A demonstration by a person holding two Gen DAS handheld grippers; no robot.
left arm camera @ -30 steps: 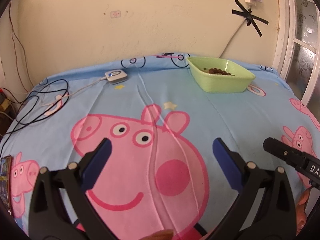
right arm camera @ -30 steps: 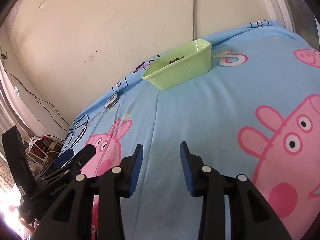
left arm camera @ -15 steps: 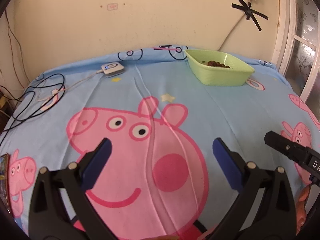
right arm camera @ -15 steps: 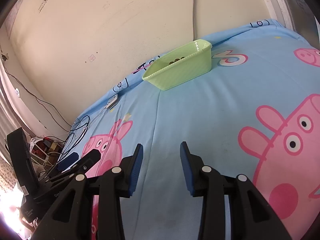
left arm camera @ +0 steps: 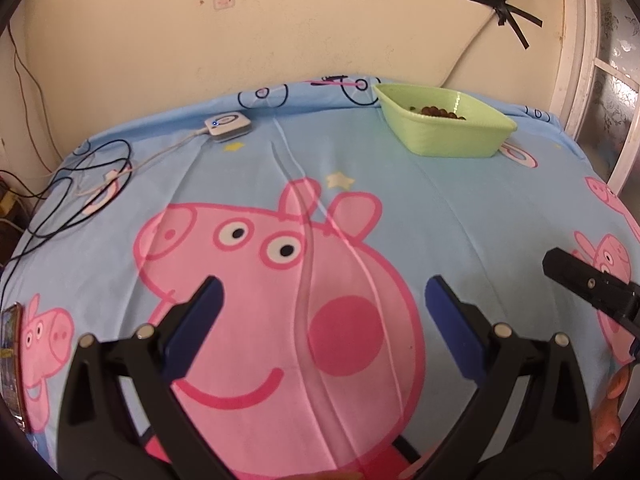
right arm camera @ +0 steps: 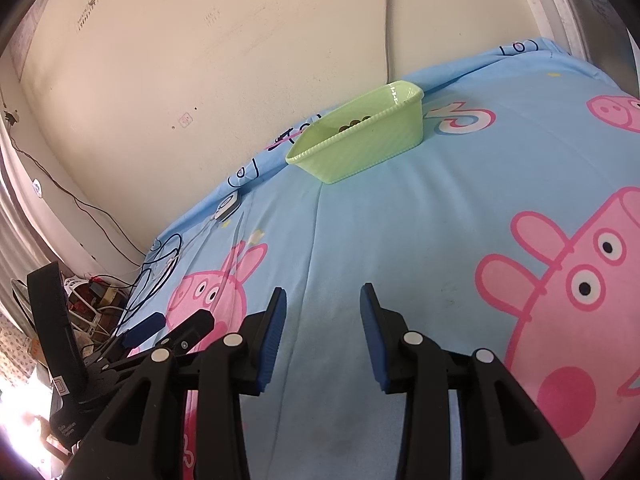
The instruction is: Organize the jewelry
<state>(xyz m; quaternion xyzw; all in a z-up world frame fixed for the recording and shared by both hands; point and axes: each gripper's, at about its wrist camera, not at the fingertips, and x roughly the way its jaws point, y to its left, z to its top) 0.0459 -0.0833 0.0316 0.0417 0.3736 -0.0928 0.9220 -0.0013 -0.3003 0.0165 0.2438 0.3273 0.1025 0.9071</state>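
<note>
Green plastic tub [left arm camera: 448, 132] with small dark brown beads [left arm camera: 438, 112] inside, far back on blue pig bedsheet [left arm camera: 440, 208], left gripper [left arm camera: 322, 312] wide open and empty, right gripper [right arm camera: 323, 320] partly open, holding nothing

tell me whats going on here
A person holds a gripper in each hand over a bed with a cartoon pig sheet. Both the left gripper and the right gripper are open and hold nothing. A green tub near the wall has a string of dark beads in it. No other jewelry shows on the sheet.
</note>
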